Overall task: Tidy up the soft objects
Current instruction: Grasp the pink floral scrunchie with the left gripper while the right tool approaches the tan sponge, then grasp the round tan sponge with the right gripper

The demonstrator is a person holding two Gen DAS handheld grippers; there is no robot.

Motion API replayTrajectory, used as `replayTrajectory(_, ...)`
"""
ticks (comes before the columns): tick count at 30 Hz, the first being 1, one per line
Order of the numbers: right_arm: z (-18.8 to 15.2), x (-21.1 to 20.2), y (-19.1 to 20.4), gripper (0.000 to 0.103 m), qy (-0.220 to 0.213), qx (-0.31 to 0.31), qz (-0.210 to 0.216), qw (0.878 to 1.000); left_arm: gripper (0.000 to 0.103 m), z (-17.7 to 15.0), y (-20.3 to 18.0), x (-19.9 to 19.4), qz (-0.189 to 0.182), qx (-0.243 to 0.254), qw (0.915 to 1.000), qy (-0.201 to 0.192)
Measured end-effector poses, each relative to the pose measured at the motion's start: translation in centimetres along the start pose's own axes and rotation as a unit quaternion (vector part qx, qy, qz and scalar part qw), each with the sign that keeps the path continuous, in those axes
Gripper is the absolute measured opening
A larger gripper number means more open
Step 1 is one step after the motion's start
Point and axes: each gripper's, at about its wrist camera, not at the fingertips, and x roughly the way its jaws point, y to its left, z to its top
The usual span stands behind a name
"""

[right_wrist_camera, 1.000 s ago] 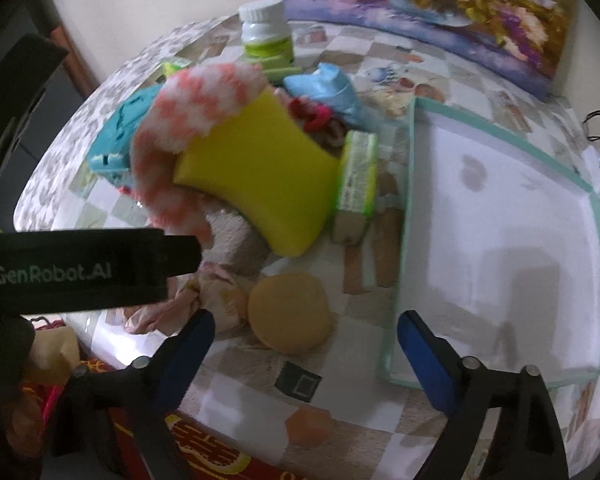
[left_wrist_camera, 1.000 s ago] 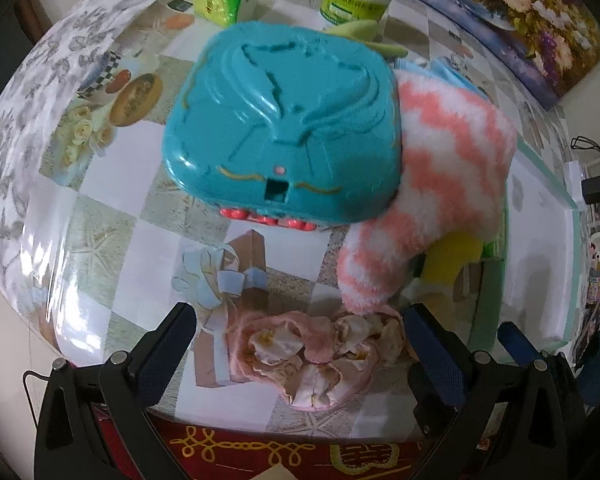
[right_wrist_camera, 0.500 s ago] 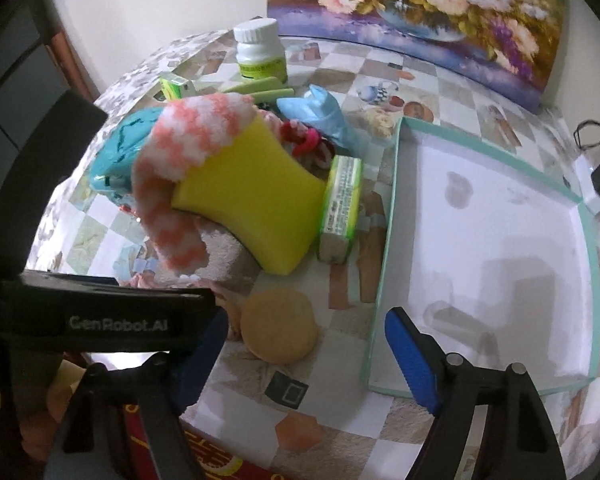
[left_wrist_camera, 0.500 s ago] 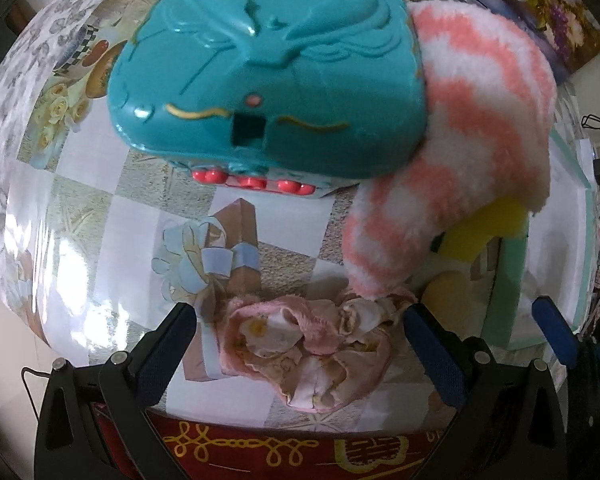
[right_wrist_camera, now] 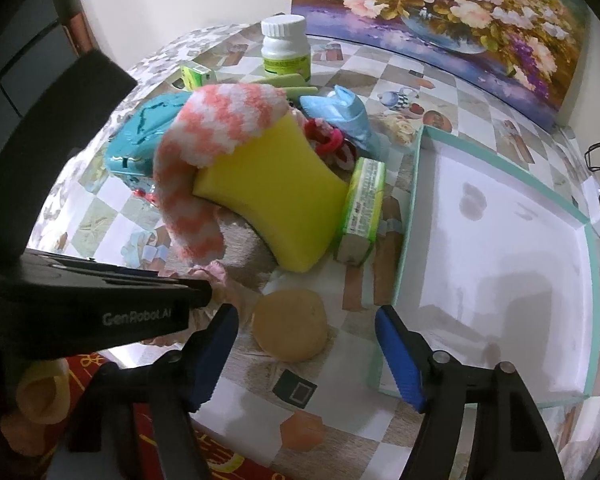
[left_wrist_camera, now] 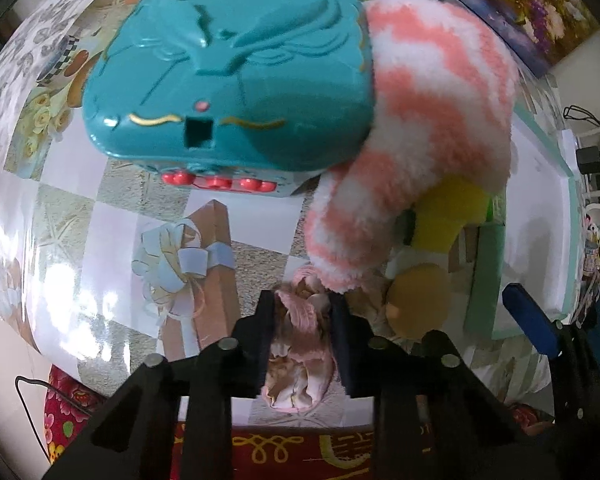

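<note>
With its black jaws drawn in tight from both sides, the left gripper (left_wrist_camera: pixel 302 316) is clenched on the crumpled pink-and-cream fabric scrunchie (left_wrist_camera: pixel 300 344), which bunches up between the pads near the front edge of the bench (left_wrist_camera: pixel 80 248). Those jaws have just been closing, and the cloth is squeezed between them, so this reads as the pickup grab. The gripper points steeply down, which suits pinching a low, floppy thing off a flat top.

Over on the other side, the right gripper (right_wrist_camera: pixel 306 328) hangs released, blue pads spread, though its jaws have just been narrowing. Nothing sits between them yet; the round tan sponge puff (right_wrist_camera: pixel 289 324) lies just ahead, on the bench, so that looks like the next target.

Behind both, the fluffy pink-and-white striped sock (right_wrist_camera: pixel 212 136) drapes over the thick yellow foam sponge (right_wrist_camera: pixel 276 188), which leans on the clutter pile and rests against a small green-labelled box (right_wrist_camera: pixel 360 208) standing on edge. A teal plastic toy case (left_wrist_camera: pixel 236 64) sits beside the sock, hard and likely not part of the sorting.

To the right waits the shallow white tray with a mint-green rim (right_wrist_camera: pixel 406 220), nothing in it yet, the probable drop-off for the soft things.
</note>
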Motion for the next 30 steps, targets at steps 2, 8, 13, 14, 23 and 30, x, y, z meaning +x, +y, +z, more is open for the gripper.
replayTrajectory(2,0.0,0.2,0.3,0.071,0.003,-0.009,0.003,1.000,0.025,0.1,0.6,0.0,-0.002,-0.006,1.0000,-0.002)
replayTrajectory(8,-0.5,1.7,0.9,0.071,0.029,-0.023,0.003,0.999,0.025,0.2,2.1,0.2,0.002,-0.024,0.9997,-0.010)
replayTrajectory(13,-0.6,3.1,0.8,0.071,0.052,-0.018,0.005,0.998,0.025,0.4,3.1,0.5,0.002,-0.027,0.9996,-0.010)
replayTrajectory(14,-0.6,3.3,0.8,0.071,0.057,-0.018,0.003,0.998,0.025,0.5,3.3,0.5,0.002,-0.027,0.9996,-0.010)
replayTrajectory(23,-0.5,4.4,0.6,0.053,0.066,-0.020,0.009,0.998,0.025,0.3,2.1,-1.1,0.003,-0.027,0.9996,-0.011)
replayTrajectory(30,-0.5,4.2,0.9,0.052,0.062,-0.021,0.004,0.998,0.025,0.1,1.7,-2.1,0.002,-0.024,0.9995,-0.023)
